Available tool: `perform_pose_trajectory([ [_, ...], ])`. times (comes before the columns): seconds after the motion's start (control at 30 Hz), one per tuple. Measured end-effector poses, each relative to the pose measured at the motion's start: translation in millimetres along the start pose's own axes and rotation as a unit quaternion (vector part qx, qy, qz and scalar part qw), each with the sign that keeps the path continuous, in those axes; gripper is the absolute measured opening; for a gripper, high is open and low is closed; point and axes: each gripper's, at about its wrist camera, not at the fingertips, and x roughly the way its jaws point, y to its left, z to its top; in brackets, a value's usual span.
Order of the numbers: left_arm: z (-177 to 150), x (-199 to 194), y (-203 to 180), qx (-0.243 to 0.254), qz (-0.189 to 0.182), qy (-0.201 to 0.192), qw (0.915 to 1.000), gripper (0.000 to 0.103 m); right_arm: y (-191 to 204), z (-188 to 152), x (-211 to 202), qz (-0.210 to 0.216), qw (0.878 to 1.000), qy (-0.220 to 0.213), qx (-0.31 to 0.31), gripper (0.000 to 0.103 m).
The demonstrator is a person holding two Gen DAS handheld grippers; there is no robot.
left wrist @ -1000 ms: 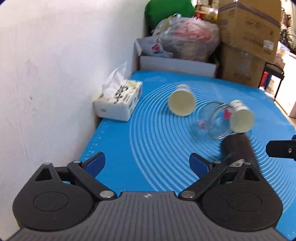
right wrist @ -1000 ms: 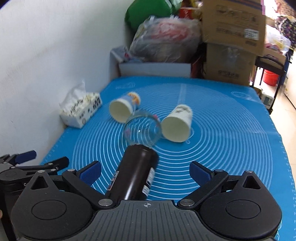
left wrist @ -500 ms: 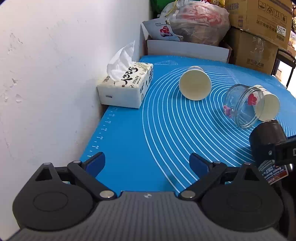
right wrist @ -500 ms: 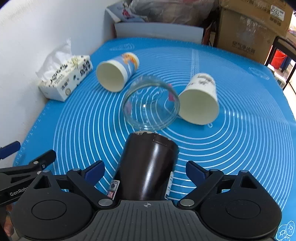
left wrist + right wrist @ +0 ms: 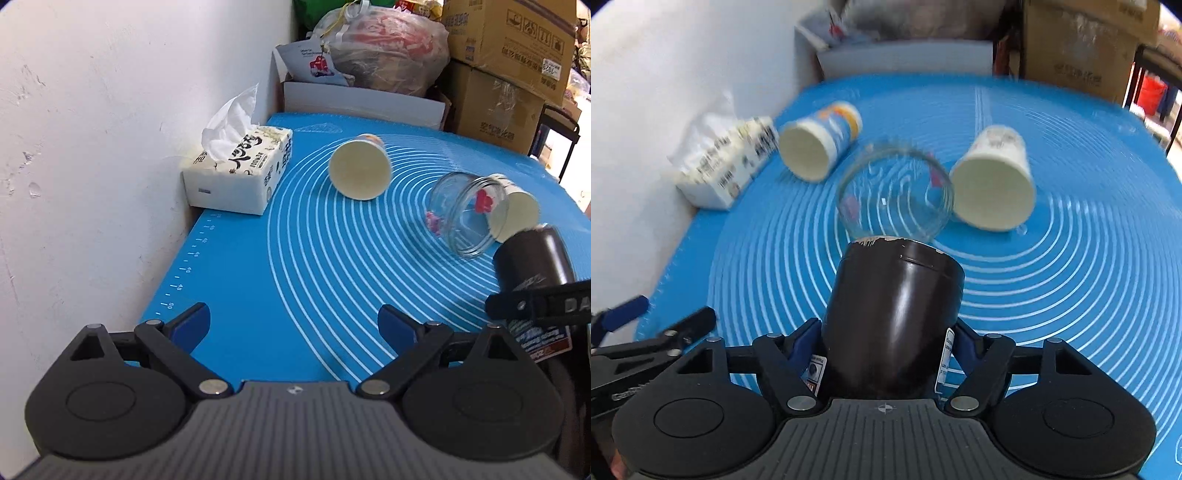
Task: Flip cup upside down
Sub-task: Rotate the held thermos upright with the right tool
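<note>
A: The dark cup (image 5: 894,314) is gripped now. It lies on its side on the blue mat (image 5: 1052,295), base end pinched between the blue pads of the right claw (image 5: 886,343), the far end pointed at the glass jar (image 5: 894,192).

B: And the left claw (image 5: 293,325)?

A: It is spread wide with nothing in it, held low over bare mat near the tissue box (image 5: 240,177).

B: So the grasp step is judged to be in hand.

A: It is. A lift clear of the mat is called for next, then a turn of the wrist so the mouth is faced down.

B: The jar and the two paper cups (image 5: 993,184) lie just beyond; room must be kept.
</note>
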Motion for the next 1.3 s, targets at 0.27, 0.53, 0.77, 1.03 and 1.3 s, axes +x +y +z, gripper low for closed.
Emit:
perform_pose_trajectory([
  [0.27, -2.5, -25.5, -18.8, 0.009, -0.025, -0.023, 0.9994, 0.097, 4.9, -31.5, -76.9, -0.021, 0.986, -0.155, -0.048, 0.070],
  [0.53, -3.4, -44.5, -26.8, 0.016, -0.040, -0.042, 0.9982, 0.097, 6.8, -44.5, -116.1, -0.068, 0.953, -0.287, -0.071, 0.067],
  [0.77, -8.7, -42.8, -32.5, 0.017, -0.048, -0.036, 0.9981, 0.097, -8.6, -29.4, -99.3, -0.090, 0.948, -0.298, -0.060, 0.066],
  [1.03, -11.2, -34.5, -35.1, 0.014, -0.047, -0.024, 0.9985, 0.097, 2.1, -6.1, -83.8, -0.093, 0.951, -0.277, -0.097, 0.065],
  [1.3, -8.8, -30.0, -37.9, 0.014, -0.049, -0.025, 0.9984, 0.097, -9.7, 17.9, -72.1, -0.087, 0.959, -0.262, -0.067, 0.065],
])
